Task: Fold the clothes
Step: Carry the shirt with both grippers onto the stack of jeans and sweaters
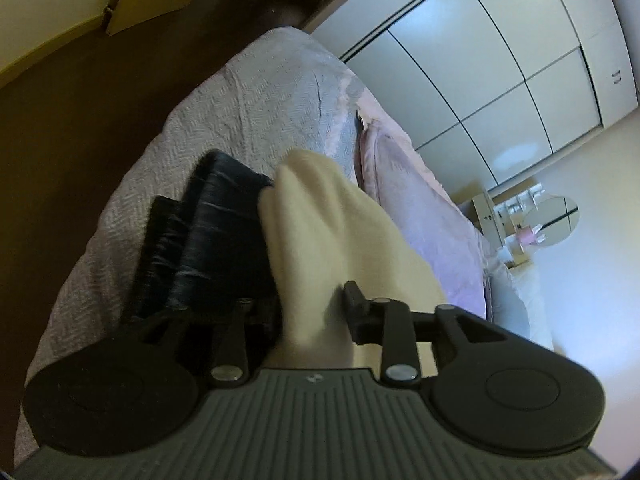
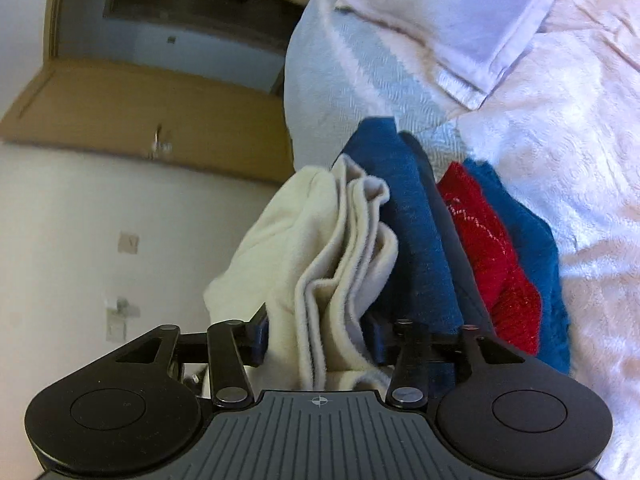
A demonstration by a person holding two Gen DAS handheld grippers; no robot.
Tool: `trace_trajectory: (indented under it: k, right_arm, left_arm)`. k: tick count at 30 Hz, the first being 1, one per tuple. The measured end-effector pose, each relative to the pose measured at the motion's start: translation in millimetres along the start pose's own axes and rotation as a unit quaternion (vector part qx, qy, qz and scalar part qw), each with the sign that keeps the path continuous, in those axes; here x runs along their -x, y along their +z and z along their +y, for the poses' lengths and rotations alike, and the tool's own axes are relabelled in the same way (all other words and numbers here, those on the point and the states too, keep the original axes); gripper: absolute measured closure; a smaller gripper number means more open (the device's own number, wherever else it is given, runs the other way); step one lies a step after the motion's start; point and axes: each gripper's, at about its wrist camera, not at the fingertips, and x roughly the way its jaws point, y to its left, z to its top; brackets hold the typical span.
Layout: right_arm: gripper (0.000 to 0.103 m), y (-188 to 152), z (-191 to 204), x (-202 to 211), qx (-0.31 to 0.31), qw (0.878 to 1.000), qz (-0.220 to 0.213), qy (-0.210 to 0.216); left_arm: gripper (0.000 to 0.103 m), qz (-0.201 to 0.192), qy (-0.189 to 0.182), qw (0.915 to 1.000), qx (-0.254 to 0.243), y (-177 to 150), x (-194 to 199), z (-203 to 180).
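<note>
cream garment (image 1: 340, 240) bunched at lower centre between both sets of jaws, beside folded stack (image 2: 472, 248) on bed (image 1: 256, 100). left gripper (image 1: 316, 312) half-parted, right gripper (image 2: 320, 336) wider; actual pinch unclear. best lowered squarely onto stack before withdrawing.

The bed (image 2: 560, 152) carries a pink blanket (image 2: 580, 220), a pillow (image 2: 460, 20), and stacked blue (image 2: 412, 216) and red (image 2: 492, 248) folded clothes.

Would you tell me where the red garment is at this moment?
In the right wrist view, the red garment lies right of centre on the bed, sandwiched between blue garments.
</note>
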Motion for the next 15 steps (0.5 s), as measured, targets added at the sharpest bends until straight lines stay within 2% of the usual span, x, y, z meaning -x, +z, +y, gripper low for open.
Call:
trace_trajectory:
  k: [3, 6, 7, 9, 11, 12, 14, 15]
  right_arm:
    - [0.051, -7.9, 25.7, 20.9, 0.07, 0.994, -0.061, -0.059]
    - [0.051, -16.2, 51.9, 41.3, 0.14, 0.976, -0.121, -0.117]
    - [0.051, -22.9, 66.8, 41.2, 0.182, 0.964, -0.137, -0.137]
    - [0.051, -35.9, 97.1, 33.5, 0.271, 0.932, -0.161, -0.176]
    - [0.051, -45.1, 118.7, 13.5, 0.342, 0.904, -0.162, -0.197]
    - [0.051, -48.0, 124.3, 3.4, 0.362, 0.894, -0.159, -0.209]
    - [0.052, -48.6, 127.8, -17.7, 0.377, 0.885, -0.151, -0.227]
    - [0.053, -47.3, 125.7, -27.1, 0.377, 0.884, -0.146, -0.233]
  left_arm:
    - [0.073, -0.044, 0.06, 0.9971, -0.011, 7.6, 28.6, -1.2]
    - [0.086, -0.078, 0.096, 0.9913, -0.046, 14.1, 49.9, -22.5]
    - [0.09, -0.077, 0.097, 0.9897, -0.071, 13.9, 49.8, -37.9]
    - [0.09, -0.072, 0.099, 0.9835, -0.133, 8.6, 41.5, -71.9]
    - [0.09, -0.064, 0.104, 0.9761, -0.179, 2.9, 25.3, -100.5]
    - [0.09, -0.061, 0.107, 0.9729, -0.195, 0.5, 14.8, -110.7]
    - [0.09, -0.054, 0.114, 0.9688, -0.213, -2.6, -9.9, -121.6]
    - [0.09, -0.048, 0.121, 0.9681, -0.215, -3.5, -22.2, -121.4]
